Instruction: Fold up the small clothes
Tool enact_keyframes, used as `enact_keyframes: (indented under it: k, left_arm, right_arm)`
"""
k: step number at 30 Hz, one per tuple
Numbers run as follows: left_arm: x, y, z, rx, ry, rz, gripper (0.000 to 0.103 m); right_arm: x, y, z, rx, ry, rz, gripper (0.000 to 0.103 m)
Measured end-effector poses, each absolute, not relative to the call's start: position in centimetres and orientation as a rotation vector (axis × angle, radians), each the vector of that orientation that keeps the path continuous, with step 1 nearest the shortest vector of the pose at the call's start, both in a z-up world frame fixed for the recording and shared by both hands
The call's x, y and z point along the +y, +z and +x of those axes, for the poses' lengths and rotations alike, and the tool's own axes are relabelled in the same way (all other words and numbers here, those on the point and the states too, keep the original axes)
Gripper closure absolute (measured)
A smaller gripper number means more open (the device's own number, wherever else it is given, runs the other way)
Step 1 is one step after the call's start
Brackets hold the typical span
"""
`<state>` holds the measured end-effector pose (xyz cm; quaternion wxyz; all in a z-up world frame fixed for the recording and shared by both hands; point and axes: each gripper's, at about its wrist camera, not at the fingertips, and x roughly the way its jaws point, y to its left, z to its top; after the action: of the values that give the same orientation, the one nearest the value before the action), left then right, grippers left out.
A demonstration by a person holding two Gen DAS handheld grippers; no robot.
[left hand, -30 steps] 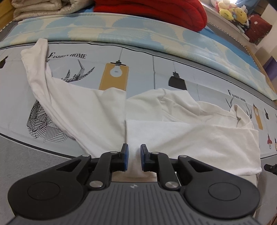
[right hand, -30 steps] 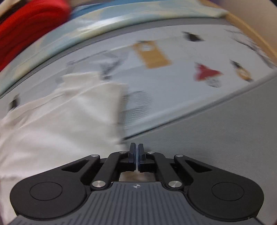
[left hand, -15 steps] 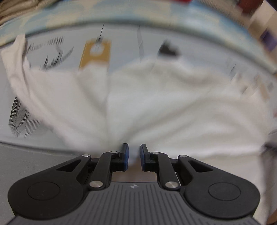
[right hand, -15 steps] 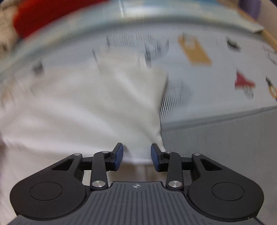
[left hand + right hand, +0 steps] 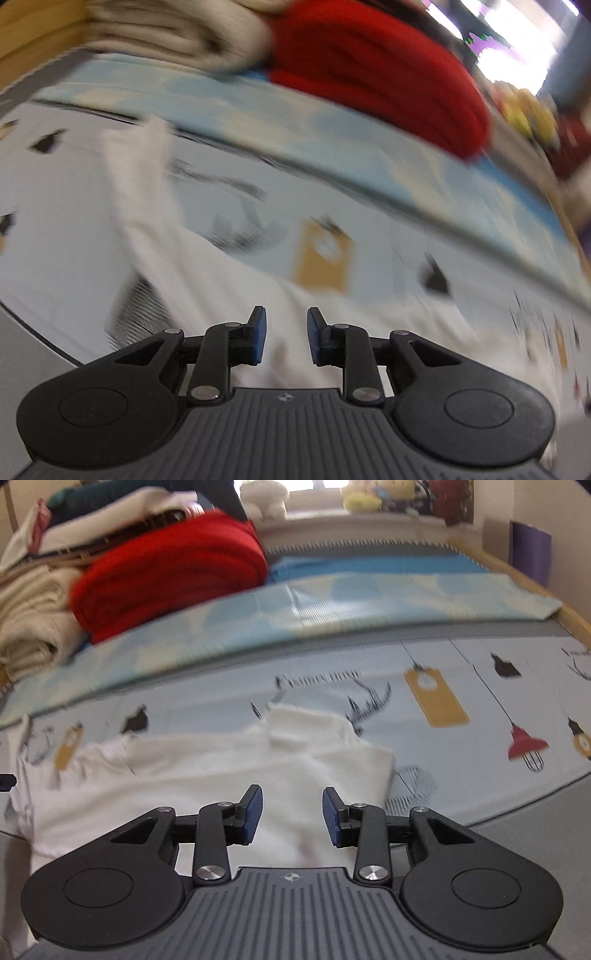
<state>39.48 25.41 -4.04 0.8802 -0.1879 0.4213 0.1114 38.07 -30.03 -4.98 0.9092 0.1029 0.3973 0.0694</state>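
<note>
A small white garment point(image 5: 207, 775) lies partly folded on a printed bed sheet point(image 5: 461, 672). In the blurred left wrist view it point(image 5: 207, 273) spreads under and ahead of the fingers, with one sleeve point(image 5: 136, 170) stretched to the far left. My left gripper point(image 5: 282, 338) is open and empty above the cloth. My right gripper point(image 5: 291, 814) is open wider and empty, over the garment's right part near its folded edge point(image 5: 384, 771).
A red folded blanket point(image 5: 170, 576) and cream blankets point(image 5: 29, 620) are stacked at the back of the bed behind a light blue mat point(image 5: 332, 602). Stuffed toys point(image 5: 365, 494) sit on the far sill. A wooden bed edge point(image 5: 517, 576) runs on the right.
My right gripper went from shut to wide open and moved left over the garment. My left gripper opened wider and swung to look further up the bed.
</note>
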Motion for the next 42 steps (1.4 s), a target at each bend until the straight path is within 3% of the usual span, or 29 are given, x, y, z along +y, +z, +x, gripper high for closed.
enact_keyframes:
  k: [6, 11, 20, 27, 28, 29, 30, 42]
  left_arm:
    - [33.9, -6.5, 40.5, 0.782, 0.377, -0.519, 0.072]
    - [38.7, -7.6, 41.9, 0.676, 0.377, -0.604, 0.052]
    - [46.2, -12.3, 42.2, 0.59, 0.38, -0.771, 0.052]
    - [46.4, -12.3, 44.0, 0.582, 0.347, -0.85, 0.046]
    - [45.9, -12.2, 44.3, 0.594, 0.36, -0.824, 0.054]
    - [45.4, -12.1, 44.6, 0.61, 0.381, -0.789, 0.084]
    - [45.4, -12.4, 44.6, 0.636, 0.388, -0.777, 0.101]
    - [42.9, -5.1, 39.8, 0.521, 0.446, -0.782, 0.1]
  right_arm:
    - [-29.7, -3.0, 37.9, 0.764, 0.19, 0.226, 0.064]
    - [-29.3, -2.5, 38.0, 0.759, 0.22, 0.218, 0.064]
    - [-28.8, -3.1, 38.4, 0.769, 0.227, 0.159, 0.064]
    - [-28.6, -2.9, 39.0, 0.766, 0.223, 0.163, 0.064]
    - [-28.5, -2.9, 39.0, 0.765, 0.223, 0.165, 0.064]
    - [-28.4, -2.9, 39.1, 0.765, 0.226, 0.166, 0.063]
    - [-28.2, -2.9, 39.1, 0.763, 0.228, 0.164, 0.063]
    - [-28.2, -1.7, 38.5, 0.729, 0.225, 0.174, 0.063]
